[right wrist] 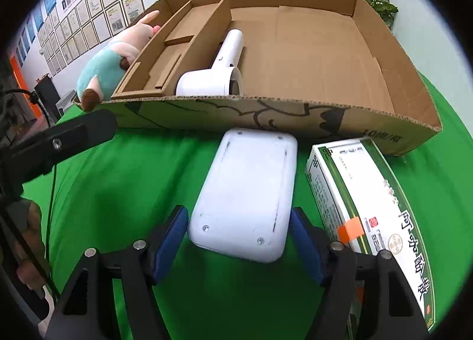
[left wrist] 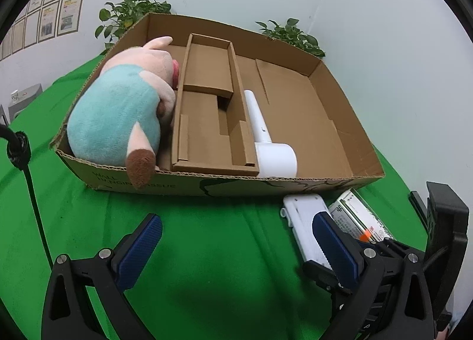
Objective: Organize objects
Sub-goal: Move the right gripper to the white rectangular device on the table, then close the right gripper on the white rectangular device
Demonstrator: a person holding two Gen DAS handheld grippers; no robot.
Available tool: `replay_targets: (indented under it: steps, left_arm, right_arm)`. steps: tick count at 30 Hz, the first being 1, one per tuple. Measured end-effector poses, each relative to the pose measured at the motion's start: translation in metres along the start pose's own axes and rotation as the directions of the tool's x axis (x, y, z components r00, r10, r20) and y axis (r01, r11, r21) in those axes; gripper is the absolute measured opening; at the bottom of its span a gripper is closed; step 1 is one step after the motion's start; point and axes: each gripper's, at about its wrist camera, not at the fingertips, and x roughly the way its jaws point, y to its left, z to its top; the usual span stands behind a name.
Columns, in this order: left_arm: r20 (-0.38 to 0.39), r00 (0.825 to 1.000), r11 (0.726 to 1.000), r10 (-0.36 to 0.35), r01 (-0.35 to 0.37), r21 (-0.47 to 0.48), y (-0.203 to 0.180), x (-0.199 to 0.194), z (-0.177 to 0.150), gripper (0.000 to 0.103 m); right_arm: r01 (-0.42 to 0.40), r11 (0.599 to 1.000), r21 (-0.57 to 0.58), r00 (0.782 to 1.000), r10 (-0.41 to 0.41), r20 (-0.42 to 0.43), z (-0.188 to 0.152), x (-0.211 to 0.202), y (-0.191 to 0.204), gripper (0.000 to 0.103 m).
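a green cloth (left wrist: 207, 236) bears a shallow cardboard box (right wrist: 295, 115) holding a plush pig (left wrist: 118, 115), a cardboard insert (left wrist: 207, 121) and a white hair dryer (right wrist: 218, 74). before it lie a green-and-white carton (right wrist: 369, 192) and a white flat device (right wrist: 245, 192), the right gripper (right wrist: 239, 247) clamped on its near end. the left gripper (left wrist: 236, 239) hangs empty, fingers apart.
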Motion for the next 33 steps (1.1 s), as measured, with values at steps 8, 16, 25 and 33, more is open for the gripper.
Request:
replay_targets:
  steps: [8,16,25,33]
  left_arm:
    - [-0.133,0.966,0.975,-0.224,0.222,-0.029,-0.02,0.016,-0.012,0.101]
    - [-0.276,0.889,0.931,-0.366,0.346,-0.12,-0.039,0.046,-0.039,0.082]
    - [-0.269,0.898,0.937,-0.349,0.326,-0.125,-0.036,0.043,-0.047,0.058]
    - [-0.295,0.895,0.942,-0.333,0.306,-0.135,-0.038,0.041,-0.049,0.044]
  right_arm:
    - [-0.085,0.996,0.009,0.996,0.085,-0.03,-0.027,-0.017,0.004,0.066]
    - [-0.115,0.993,0.019,0.993,0.116,-0.031,-0.053,-0.035,0.003,0.066]
    - [-0.117,0.993,0.013,0.993,0.118,-0.029,-0.059,-0.04,0.005,0.065]
    - [-0.17,0.984,0.054,0.984,0.172,-0.037,-0.059,-0.043,0.004,0.065]
